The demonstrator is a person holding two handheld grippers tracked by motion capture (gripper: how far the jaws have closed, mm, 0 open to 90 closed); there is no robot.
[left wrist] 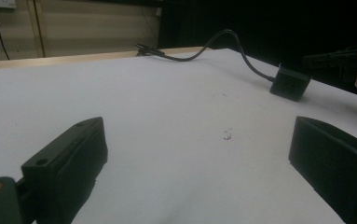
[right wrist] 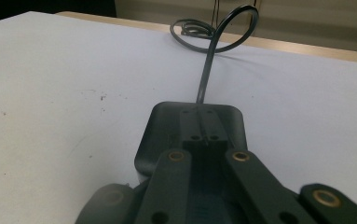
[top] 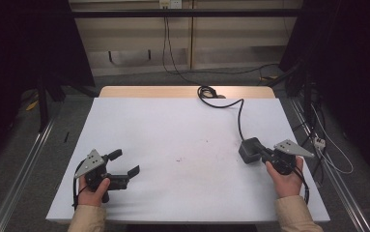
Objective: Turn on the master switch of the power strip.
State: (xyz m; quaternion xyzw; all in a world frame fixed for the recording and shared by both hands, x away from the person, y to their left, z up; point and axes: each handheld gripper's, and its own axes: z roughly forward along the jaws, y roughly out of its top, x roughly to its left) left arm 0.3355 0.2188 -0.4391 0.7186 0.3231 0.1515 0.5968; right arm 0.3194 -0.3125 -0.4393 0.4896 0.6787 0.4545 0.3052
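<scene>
Beige sleeves; black grippers, grey three-cornered plates, brass-ringed screw holes.

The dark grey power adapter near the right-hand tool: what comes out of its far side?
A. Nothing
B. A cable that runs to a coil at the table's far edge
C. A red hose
B: the power adapter trails a dark cable to a coil at the table's far edge.

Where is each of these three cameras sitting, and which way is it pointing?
High view: above the person's side, looking forward and down on the table; forearms, hands and both hand-held grippers show.
Left gripper view: on the left hand-held gripper, looking low across the table between its open jaws at the adapter and the other hand.
Right gripper view: on the right hand-held gripper, looking along its shut jaws over the adapter toward its cable.
All three share the adapter and cable.
</scene>
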